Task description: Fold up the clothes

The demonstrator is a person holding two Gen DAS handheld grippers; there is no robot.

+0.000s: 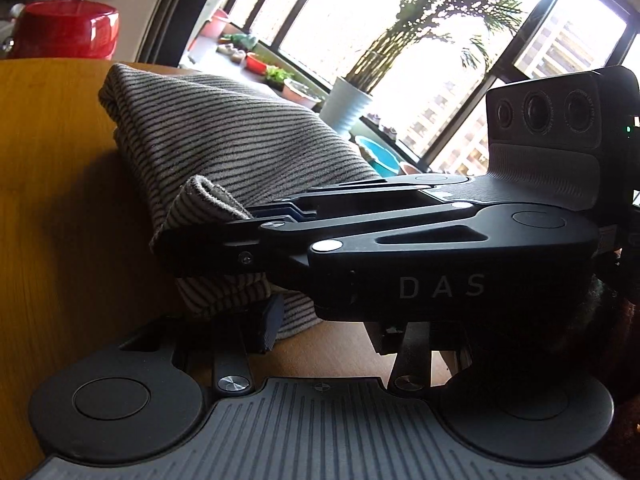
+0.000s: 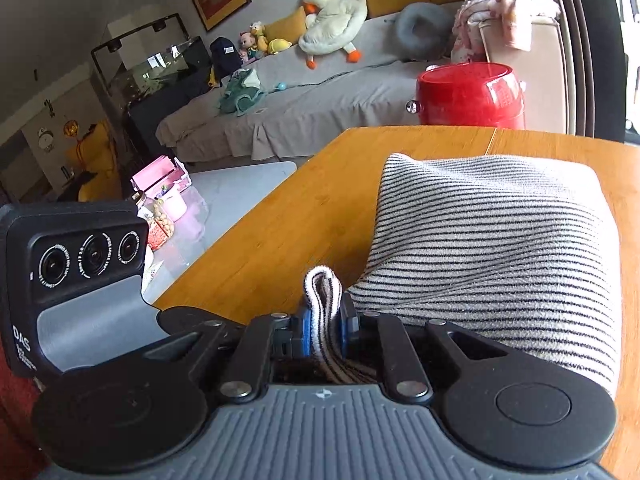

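Note:
A grey garment with thin black stripes (image 1: 224, 136) lies in a folded, raised heap on the wooden table (image 1: 48, 184). It also shows in the right wrist view (image 2: 496, 248). My right gripper (image 2: 323, 328) is shut on a bunched edge of the striped garment, which loops up between its blue pads (image 2: 305, 330). In the left wrist view the right gripper (image 1: 208, 236) crosses the frame from the right and pinches that fold. My left gripper sits beneath it; one dark finger (image 1: 269, 326) shows under the cloth, the rest is hidden.
A red tub (image 2: 470, 94) stands beyond the table's far edge. A grey sofa (image 2: 320, 92) with plush toys is behind it. Window sill with pots and a tall plant (image 1: 352, 100) lies to the far side. A low white table (image 2: 224, 196) with pink boxes is left.

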